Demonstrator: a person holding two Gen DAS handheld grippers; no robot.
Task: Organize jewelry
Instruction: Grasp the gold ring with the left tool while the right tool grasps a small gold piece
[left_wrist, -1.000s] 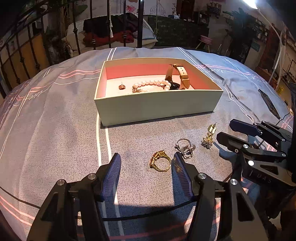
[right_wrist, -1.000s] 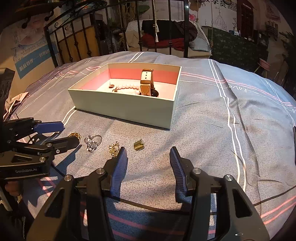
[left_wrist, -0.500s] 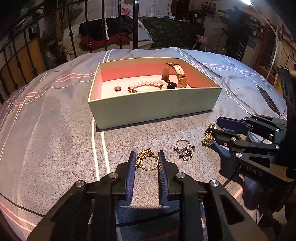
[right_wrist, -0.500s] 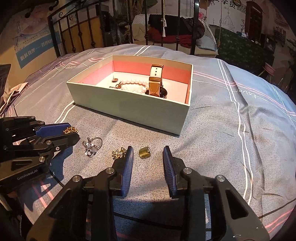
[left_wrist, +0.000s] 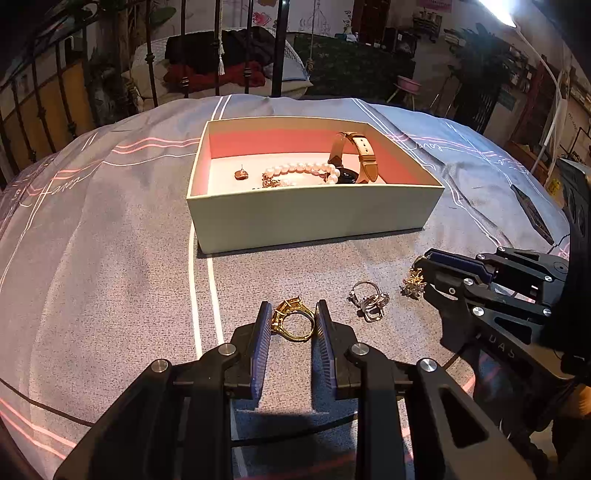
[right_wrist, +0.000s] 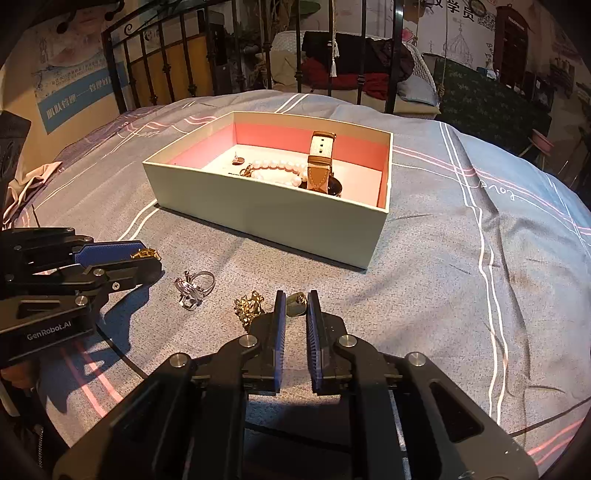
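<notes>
Now my left gripper (left_wrist: 291, 314) clasps the gold ring (left_wrist: 292, 319) on the bed (left_wrist: 110, 258). My right gripper (right_wrist: 295, 306) pinches the gold pendant (right_wrist: 296, 303).

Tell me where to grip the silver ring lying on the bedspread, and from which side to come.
Grip the silver ring across its plain round band, coming down from above. It lies on its side on the bedspread, with the bulky ornament toward the near end, so the smooth band farther from the camera probably gives the fingers the more even seat.
</notes>
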